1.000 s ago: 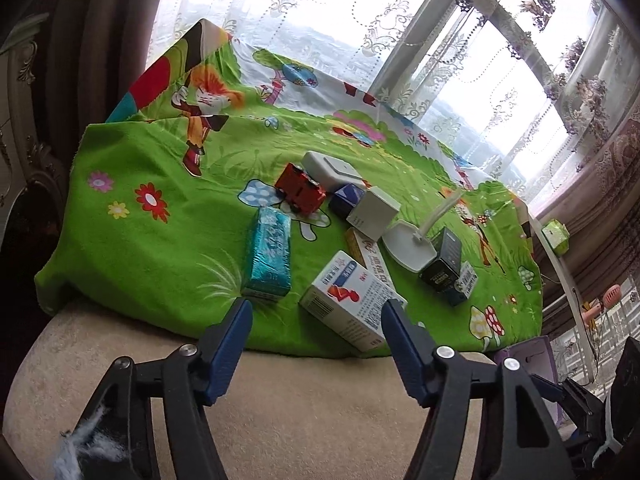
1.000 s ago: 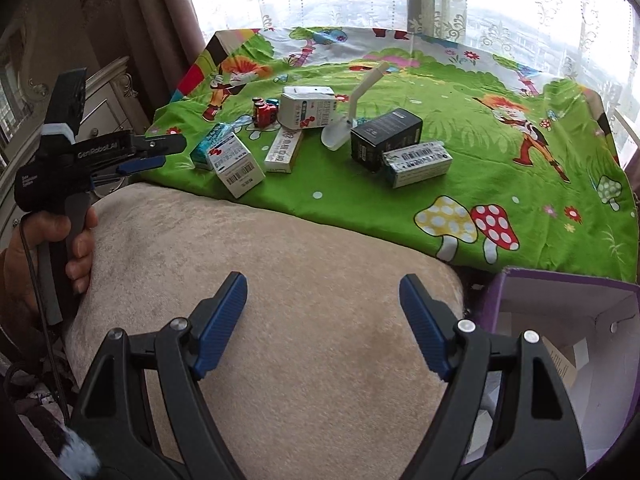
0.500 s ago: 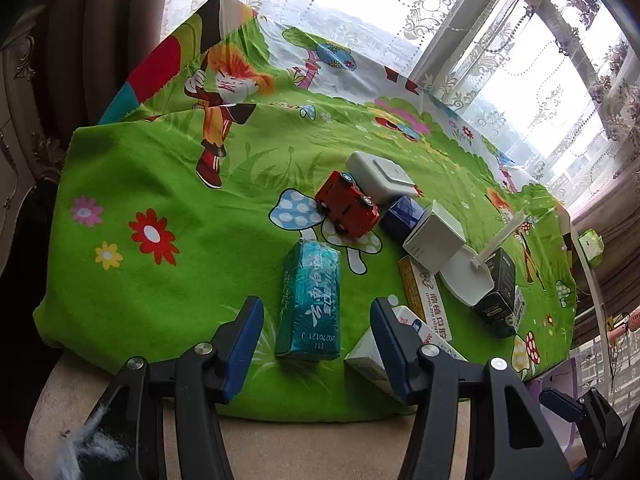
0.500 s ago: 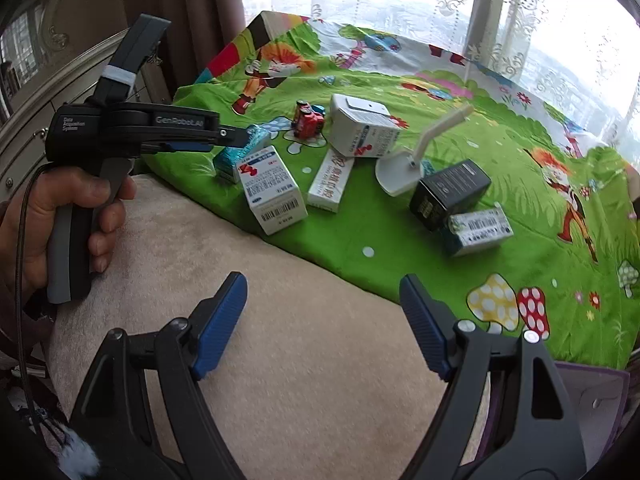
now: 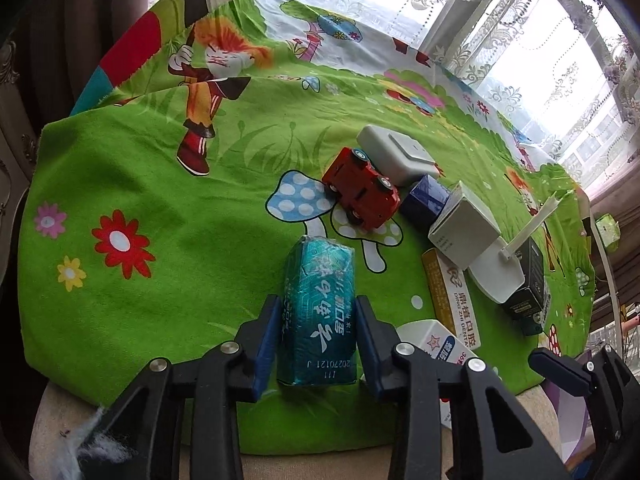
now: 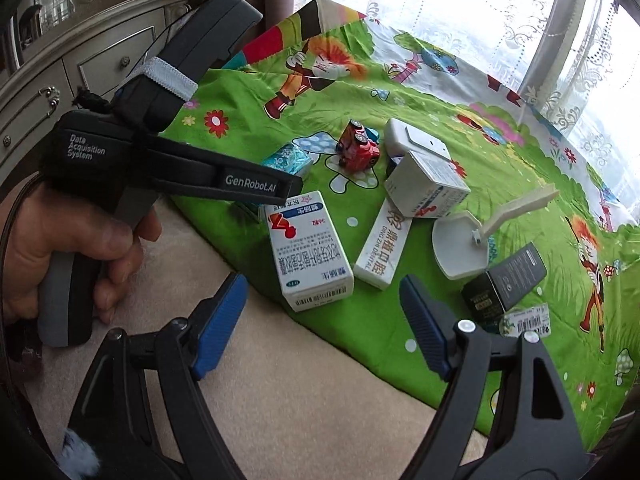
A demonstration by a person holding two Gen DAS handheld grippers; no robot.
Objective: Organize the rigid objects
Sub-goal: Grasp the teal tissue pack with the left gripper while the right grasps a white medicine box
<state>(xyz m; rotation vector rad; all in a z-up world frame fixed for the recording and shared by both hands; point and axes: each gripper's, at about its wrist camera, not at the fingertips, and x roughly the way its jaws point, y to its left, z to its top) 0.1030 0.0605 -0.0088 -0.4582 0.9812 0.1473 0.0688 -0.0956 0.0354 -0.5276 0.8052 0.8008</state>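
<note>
**Teal pack caught at the cloth's near edge**

Teal pack [image 5: 318, 316] lies low and centre on the green cloth [image 5: 140, 184], the left gripper [image 5: 316, 344] having just closed its jaws onto both sides. Red toy car [image 5: 360, 196] sits beyond it. Right gripper [image 6: 322, 322] (nothing between its jaws) hovers spread at lower centre.

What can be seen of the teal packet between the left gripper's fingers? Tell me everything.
The teal packet is a small, oblong pack in glossy, crinkled wrap that looks like plastic film, printed with white characters and a date code at its near end. It lies flat on the green cartoon cloth, long axis pointing away from the camera. The left gripper has just been closing, and its blue pads now flank its near half, apparently touching. Nothing else touches it; the red toy car sits just beyond.
</note>
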